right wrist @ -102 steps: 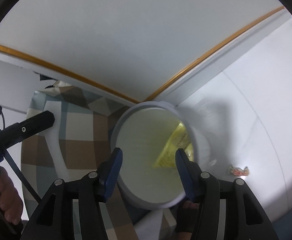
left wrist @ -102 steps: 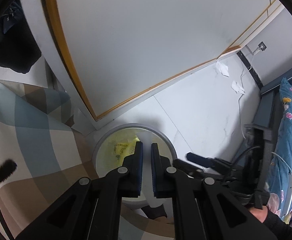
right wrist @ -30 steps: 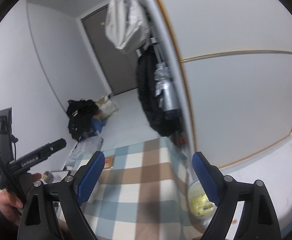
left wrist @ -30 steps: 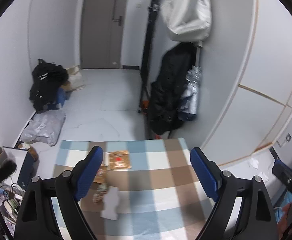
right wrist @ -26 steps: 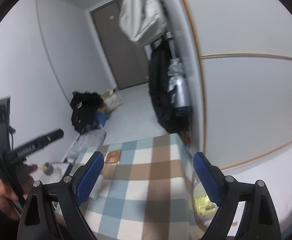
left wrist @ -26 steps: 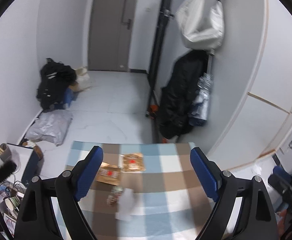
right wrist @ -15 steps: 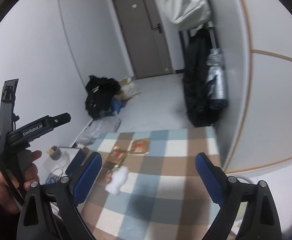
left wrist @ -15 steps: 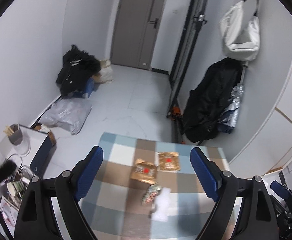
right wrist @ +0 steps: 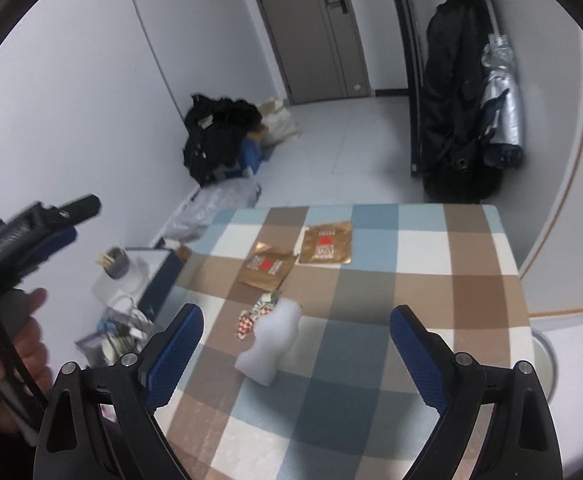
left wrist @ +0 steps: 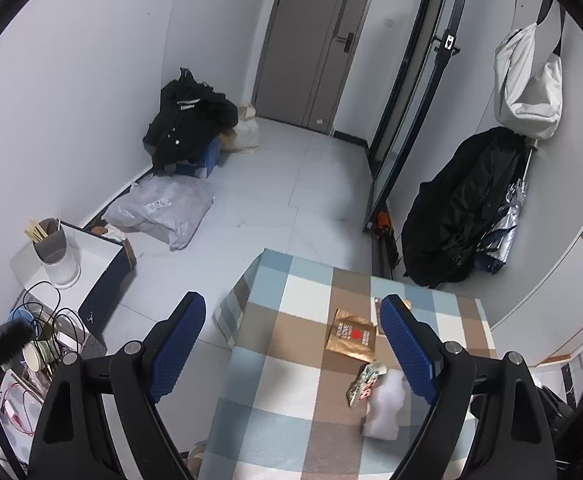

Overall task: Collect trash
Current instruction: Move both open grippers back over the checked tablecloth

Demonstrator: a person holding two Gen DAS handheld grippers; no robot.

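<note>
Four pieces of trash lie on your checked tablecloth (right wrist: 431, 272): two gold packets (right wrist: 325, 243) (right wrist: 266, 266) side by side, one crumpled wrapper (right wrist: 257, 312) touching one white foam block (right wrist: 269, 342). Your left gripper (left wrist: 293, 346) and right gripper (right wrist: 296, 354) both gape wide, holding nothing.

- The second gold packet (left wrist: 407, 303) is almost wholly covered in the left wrist view by a blue finger (left wrist: 409, 350) of the left gripper.
- The print on the gold packet (left wrist: 351, 335) is too small to be read.
- The white bin (right wrist: 542, 354) is cut off by the checked table (right wrist: 423, 248), so only a sliver of rim is seen.
- The crumpled wrapper (right wrist: 256, 313) and the white foam piece (right wrist: 271, 342) are blurred in the right wrist view.
- The hand (right wrist: 9, 354) at the left edge is cropped and blurred.
</note>
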